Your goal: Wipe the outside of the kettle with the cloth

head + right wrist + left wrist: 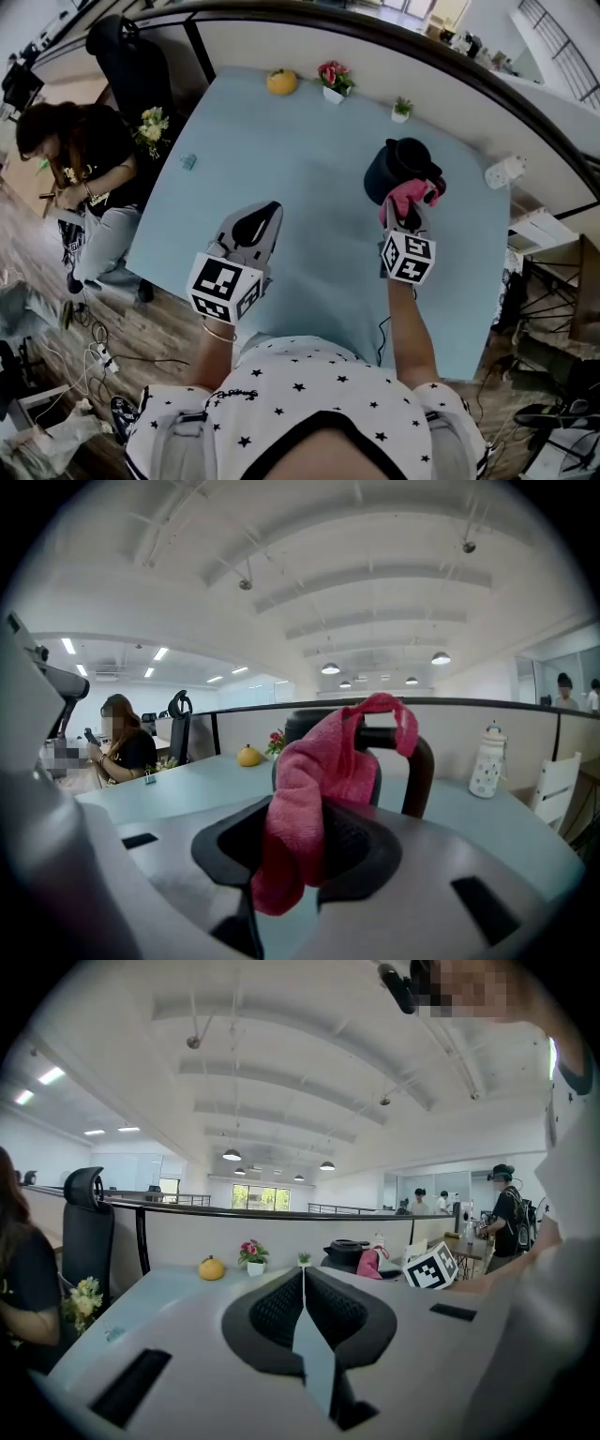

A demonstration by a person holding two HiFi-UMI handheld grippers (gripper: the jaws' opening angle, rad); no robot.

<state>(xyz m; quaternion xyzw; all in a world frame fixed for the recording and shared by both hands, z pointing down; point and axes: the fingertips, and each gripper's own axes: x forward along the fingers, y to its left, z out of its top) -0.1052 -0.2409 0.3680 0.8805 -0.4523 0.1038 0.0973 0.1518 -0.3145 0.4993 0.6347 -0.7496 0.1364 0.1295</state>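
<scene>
The pale blue table (pixel 309 178) fills most of the head view. The black kettle (pixel 392 161) stands on it toward 1 o'clock. The right gripper (pixel 405 214) is at the kettle's 6 o'clock side, its jaws clamped on the pink cloth (pixel 411 194), whose upper end lies against the kettle's handle. The left gripper (pixel 270 214) hovers toward the kettle's 8 o'clock, well apart from it, jaws pressed together with nothing between them.
</scene>
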